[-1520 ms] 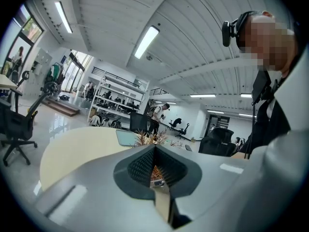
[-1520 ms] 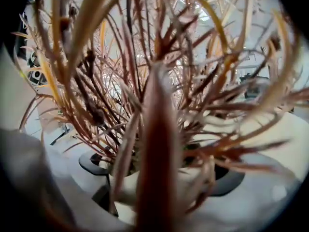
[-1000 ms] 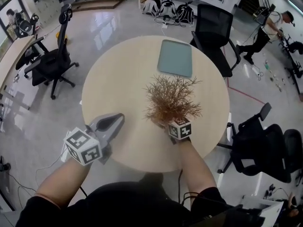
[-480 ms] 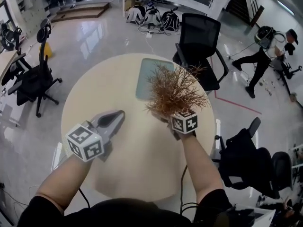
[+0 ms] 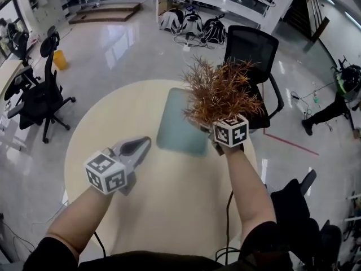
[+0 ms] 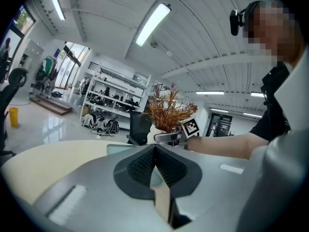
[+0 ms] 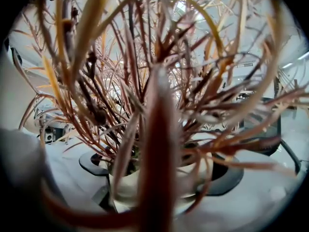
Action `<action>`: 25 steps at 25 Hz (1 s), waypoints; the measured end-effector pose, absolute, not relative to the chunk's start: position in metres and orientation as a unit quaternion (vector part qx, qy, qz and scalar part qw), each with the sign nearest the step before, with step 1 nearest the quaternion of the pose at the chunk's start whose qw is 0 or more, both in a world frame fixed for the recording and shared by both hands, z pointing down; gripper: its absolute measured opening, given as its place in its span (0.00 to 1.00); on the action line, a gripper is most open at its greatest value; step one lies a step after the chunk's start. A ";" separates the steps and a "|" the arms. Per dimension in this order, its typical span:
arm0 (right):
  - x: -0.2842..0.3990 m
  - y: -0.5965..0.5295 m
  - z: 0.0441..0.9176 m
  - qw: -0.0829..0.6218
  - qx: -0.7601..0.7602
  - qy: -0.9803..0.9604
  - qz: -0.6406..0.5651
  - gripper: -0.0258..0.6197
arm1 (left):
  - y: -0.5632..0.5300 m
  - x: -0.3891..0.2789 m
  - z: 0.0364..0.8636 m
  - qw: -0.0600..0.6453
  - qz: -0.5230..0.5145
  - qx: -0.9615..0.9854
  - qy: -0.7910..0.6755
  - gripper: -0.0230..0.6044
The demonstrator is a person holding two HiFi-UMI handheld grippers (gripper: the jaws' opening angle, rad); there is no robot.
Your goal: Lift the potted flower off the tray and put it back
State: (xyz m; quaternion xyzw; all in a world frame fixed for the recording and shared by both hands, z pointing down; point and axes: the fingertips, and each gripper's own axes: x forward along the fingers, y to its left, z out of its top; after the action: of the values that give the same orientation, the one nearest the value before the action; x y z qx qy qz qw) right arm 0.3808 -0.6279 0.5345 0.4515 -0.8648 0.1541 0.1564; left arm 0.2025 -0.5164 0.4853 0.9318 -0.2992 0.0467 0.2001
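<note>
The potted flower (image 5: pixel 221 92), a rust-brown dry bush in a small white pot (image 7: pixel 193 174), hangs in the air over the right edge of the pale green tray (image 5: pixel 177 130). My right gripper (image 5: pixel 213 127) is shut on the pot, with its fingers (image 7: pixel 231 177) on either side. The branches fill the right gripper view. My left gripper (image 5: pixel 137 147) hovers low over the round beige table (image 5: pixel 113 134), left of the tray, shut and holding nothing. The left gripper view shows its pads (image 6: pixel 145 164) meeting, with the flower (image 6: pixel 166 111) beyond them.
A black office chair (image 5: pixel 252 45) stands just behind the table's far right edge. More chairs (image 5: pixel 38 95) stand on the glossy floor to the left. Bags (image 5: pixel 192 21) lie under a desk at the back. A red line (image 5: pixel 290 141) marks the floor to the right.
My right gripper has carried the flower up and away from the table's near side toward the tray. The left gripper has kept its place and stayed shut.
</note>
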 end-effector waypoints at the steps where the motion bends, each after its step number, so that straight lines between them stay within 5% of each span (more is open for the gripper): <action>1: 0.383 -0.638 0.537 0.152 0.452 -0.865 0.153 0.90 | -0.522 0.204 0.493 0.201 0.049 0.931 -0.300 0.03; 25: 0.402 -0.802 0.701 0.183 0.501 -0.828 0.174 0.90 | -0.638 0.194 0.635 0.222 0.073 0.934 -0.270 0.03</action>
State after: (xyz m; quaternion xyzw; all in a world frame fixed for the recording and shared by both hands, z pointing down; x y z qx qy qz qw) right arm 0.4022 -0.8021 0.7009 0.5015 -0.8276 0.1737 0.1826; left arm 0.1938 -0.6378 0.6351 0.9340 -0.2703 0.0725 0.2221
